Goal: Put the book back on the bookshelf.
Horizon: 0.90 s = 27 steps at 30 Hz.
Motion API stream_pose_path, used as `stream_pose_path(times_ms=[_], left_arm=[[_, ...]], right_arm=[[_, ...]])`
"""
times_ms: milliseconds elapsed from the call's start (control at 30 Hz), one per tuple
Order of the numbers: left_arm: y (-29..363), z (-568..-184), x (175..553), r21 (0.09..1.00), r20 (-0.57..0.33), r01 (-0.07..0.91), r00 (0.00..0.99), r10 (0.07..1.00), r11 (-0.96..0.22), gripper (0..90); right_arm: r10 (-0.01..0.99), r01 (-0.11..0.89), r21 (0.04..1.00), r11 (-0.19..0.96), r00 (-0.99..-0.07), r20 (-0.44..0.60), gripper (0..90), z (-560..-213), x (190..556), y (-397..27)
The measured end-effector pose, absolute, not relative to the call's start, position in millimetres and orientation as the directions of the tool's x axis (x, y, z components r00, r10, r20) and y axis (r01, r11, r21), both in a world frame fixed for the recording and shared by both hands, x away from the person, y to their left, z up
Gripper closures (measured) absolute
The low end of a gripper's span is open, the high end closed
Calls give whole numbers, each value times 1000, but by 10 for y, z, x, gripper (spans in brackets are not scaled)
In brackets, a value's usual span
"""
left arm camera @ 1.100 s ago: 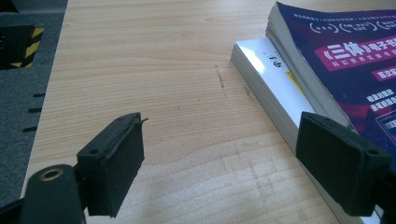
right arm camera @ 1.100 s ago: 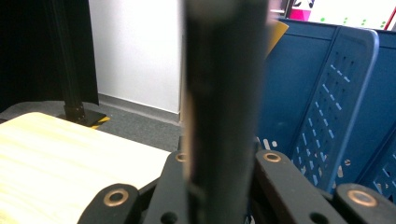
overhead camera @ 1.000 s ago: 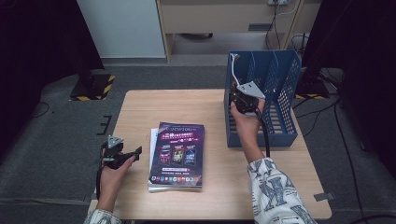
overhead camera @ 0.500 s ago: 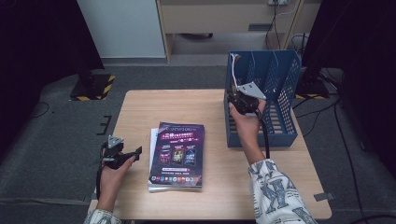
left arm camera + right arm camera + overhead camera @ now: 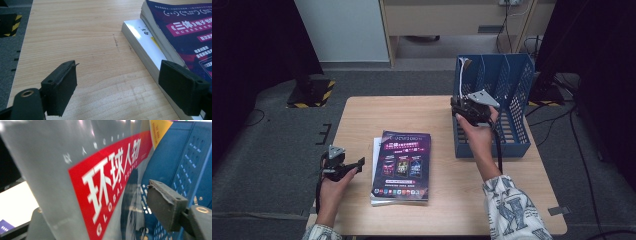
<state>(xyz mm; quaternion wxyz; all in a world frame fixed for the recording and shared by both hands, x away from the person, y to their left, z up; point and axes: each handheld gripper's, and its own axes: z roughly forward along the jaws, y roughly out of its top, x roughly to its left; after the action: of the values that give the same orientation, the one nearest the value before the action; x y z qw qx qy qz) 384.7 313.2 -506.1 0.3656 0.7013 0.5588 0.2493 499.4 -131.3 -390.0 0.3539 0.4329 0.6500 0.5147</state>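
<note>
A grey magazine with a red banner (image 5: 100, 182) stands upright in the leftmost slot of the blue file rack (image 5: 512, 85); its white top edge (image 5: 460, 70) shows above the rack. My right gripper (image 5: 464, 107) sits at that slot. Its jaws have just been opening, the magazine still stands between them, and the right pad (image 5: 165, 205) is clear of the cover. My left gripper (image 5: 117, 92) rests open over bare table, just left of a stack of books (image 5: 402, 165): a purple-covered one (image 5: 190, 30) on a white one (image 5: 142, 37).
The wooden table (image 5: 387, 115) carries the rack at its right rear and the book stack at centre front. Dark floor with cables surrounds it; a yellow-and-black striped base (image 5: 314, 92) stands beyond the left rear corner. The rack's other slots (image 5: 190, 157) look empty.
Both hands have kept their places. The magazine stands in the same slot of the rack as before. The left gripper's jaws stand as wide as before.
</note>
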Motion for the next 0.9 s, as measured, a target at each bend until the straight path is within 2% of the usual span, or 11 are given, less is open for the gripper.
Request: stream_pose_path(times_ms=[200, 400, 633, 900], left_arm=[[3115, -5059, 3845, 793, -58, 600, 252, 966, -109, 149], [3111, -5063, 3850, 793, -60, 600, 253, 966, -108, 149], [3113, -5063, 3848, 794, -60, 598, 253, 966, -107, 148], [3083, -5064, 3842, 791, -57, 601, 263, 963, -117, 148]], right_arm=[[918, 206, 973, 105, -397, -15, 256, -3901, 4978, -1318], [914, 211, 969, 130, -404, -35, 141, -3897, 4941, -1271], [910, 213, 969, 122, -415, -23, 110, -3913, 4869, -1267], [889, 242, 956, 165, -456, -38, 90, -4008, 4674, -1333]])
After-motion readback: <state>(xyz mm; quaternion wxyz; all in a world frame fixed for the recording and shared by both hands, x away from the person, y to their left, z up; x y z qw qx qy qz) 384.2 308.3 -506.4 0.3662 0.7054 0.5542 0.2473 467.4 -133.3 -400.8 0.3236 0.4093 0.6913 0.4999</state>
